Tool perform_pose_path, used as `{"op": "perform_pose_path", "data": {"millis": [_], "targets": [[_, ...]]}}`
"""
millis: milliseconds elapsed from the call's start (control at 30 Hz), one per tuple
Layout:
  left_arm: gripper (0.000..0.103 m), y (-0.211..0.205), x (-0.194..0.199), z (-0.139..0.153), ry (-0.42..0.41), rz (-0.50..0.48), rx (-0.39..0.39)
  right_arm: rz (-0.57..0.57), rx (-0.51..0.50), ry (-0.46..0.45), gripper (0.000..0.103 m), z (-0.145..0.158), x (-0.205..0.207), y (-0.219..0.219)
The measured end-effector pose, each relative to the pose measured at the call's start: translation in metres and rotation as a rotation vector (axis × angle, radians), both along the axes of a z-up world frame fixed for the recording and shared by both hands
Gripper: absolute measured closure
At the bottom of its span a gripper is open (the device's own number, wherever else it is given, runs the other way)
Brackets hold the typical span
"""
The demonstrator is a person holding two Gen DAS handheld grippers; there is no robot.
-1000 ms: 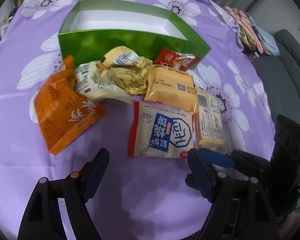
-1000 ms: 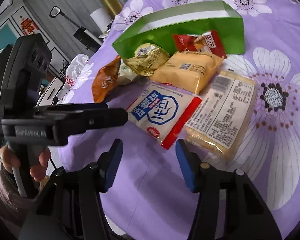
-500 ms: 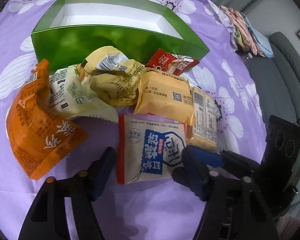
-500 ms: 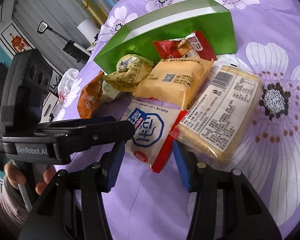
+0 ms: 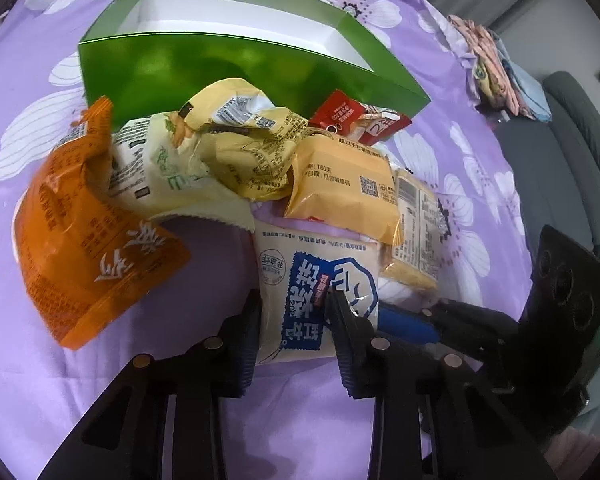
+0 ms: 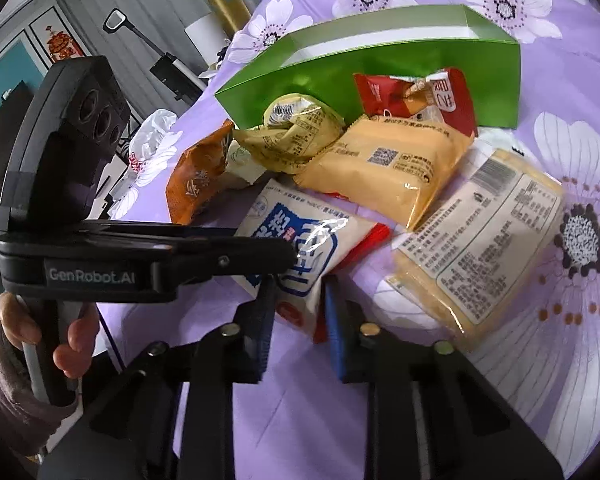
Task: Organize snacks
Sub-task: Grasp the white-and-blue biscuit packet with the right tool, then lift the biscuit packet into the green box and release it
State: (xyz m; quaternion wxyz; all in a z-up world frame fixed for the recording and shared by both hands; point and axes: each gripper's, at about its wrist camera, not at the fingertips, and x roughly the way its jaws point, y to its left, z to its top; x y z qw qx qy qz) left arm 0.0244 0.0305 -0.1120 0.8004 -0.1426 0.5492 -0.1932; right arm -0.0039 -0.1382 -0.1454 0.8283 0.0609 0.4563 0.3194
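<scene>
Since half a second ago both grippers have closed in on the white-and-blue snack packet [image 5: 316, 292], and their jaws have narrowed from wide open to a tight bracket around it. The left gripper [image 5: 294, 320] now has its pads against the packet's near edge, at six o'clock in the pile, seemingly pinching it. The right gripper [image 6: 298, 308] presses on the packet's red-trimmed corner from the other side, so both appear clamped on the same packet, though contact on the far pads is partly hidden.

From left to right in the left wrist view the other snacks lie on the purple flowered cloth [image 5: 260, 420]: an orange bag [image 5: 88, 232] at nine o'clock, a pale green-print bag [image 5: 160, 176], a crumpled yellow bag [image 5: 244, 148], a flat yellow packet [image 5: 340, 196], a red packet [image 5: 356, 120] and a clear-wrapped biscuit pack [image 5: 416, 232] at three o'clock. The green box [image 5: 228, 68] stands empty at twelve o'clock.

The step in hand looks like picking the first snack. Next it needs lifting over the pile and the box's near wall.
</scene>
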Motion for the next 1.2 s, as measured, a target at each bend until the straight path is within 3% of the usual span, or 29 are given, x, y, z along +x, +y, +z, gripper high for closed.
{"op": "perform_pose_path", "data": {"millis": [233,567,1200], "targets": [[0.07,-0.005,-0.012,0.007,-0.025,0.006,0.034,0.013,0.001,-0.008,0.086,0.004,-0.008,0.0],[0.07,-0.017,-0.03,0.04,-0.119,0.002,0.093,0.035,0.033,-0.071,0.089,0.029,-0.019,-0.006],[0.07,-0.03,-0.009,0.094,-0.28,-0.006,0.105,0.024,0.042,-0.238,0.089,0.084,0.0,-0.015]]}}
